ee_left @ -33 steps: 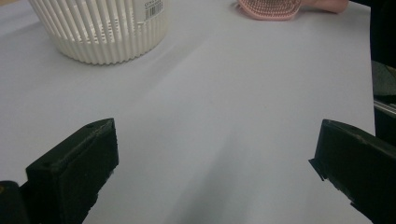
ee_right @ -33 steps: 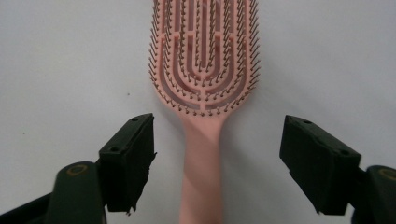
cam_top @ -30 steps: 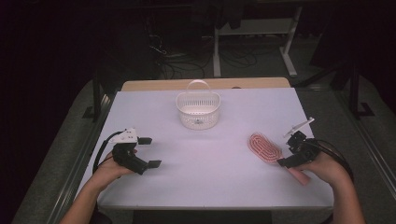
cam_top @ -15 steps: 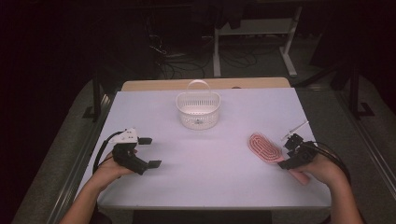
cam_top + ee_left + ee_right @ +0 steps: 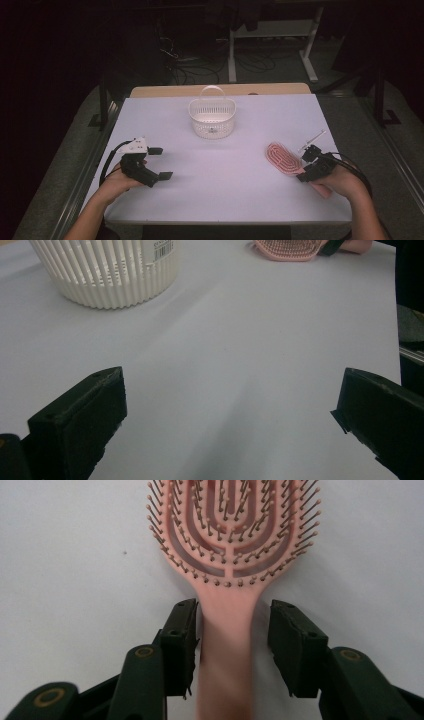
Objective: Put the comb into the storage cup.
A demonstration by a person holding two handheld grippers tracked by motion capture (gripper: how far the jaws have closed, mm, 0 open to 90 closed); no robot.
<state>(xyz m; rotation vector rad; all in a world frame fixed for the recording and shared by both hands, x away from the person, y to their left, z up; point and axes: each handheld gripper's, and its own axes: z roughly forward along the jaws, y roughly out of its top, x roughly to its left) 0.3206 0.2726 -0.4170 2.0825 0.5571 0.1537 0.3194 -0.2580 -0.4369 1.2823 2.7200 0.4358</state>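
Observation:
A pink hairbrush (image 5: 282, 157) lies bristles up on the white table (image 5: 235, 165) at the right. Its head (image 5: 230, 530) points away from my right gripper (image 5: 232, 630). The right gripper (image 5: 304, 166) straddles the handle, and its jaws have just been closing. One jaw is at the handle's edge and a narrow gap remains at the other, so it is still open. My left gripper (image 5: 160, 163) rests at the table's left, wide open with nothing between its jaws (image 5: 230, 405). From it the hairbrush (image 5: 287, 247) shows far off.
A white slatted basket (image 5: 212, 117) with a handle stands at the middle back of the table; it is also in the left gripper view (image 5: 105, 270). A thin white stick (image 5: 312, 139) lies beyond the brush. Dark floor and table legs surround the table.
The right gripper's jaws have narrowed around the hairbrush handle, and the hand has settled slightly lower over it. The left gripper has not moved.

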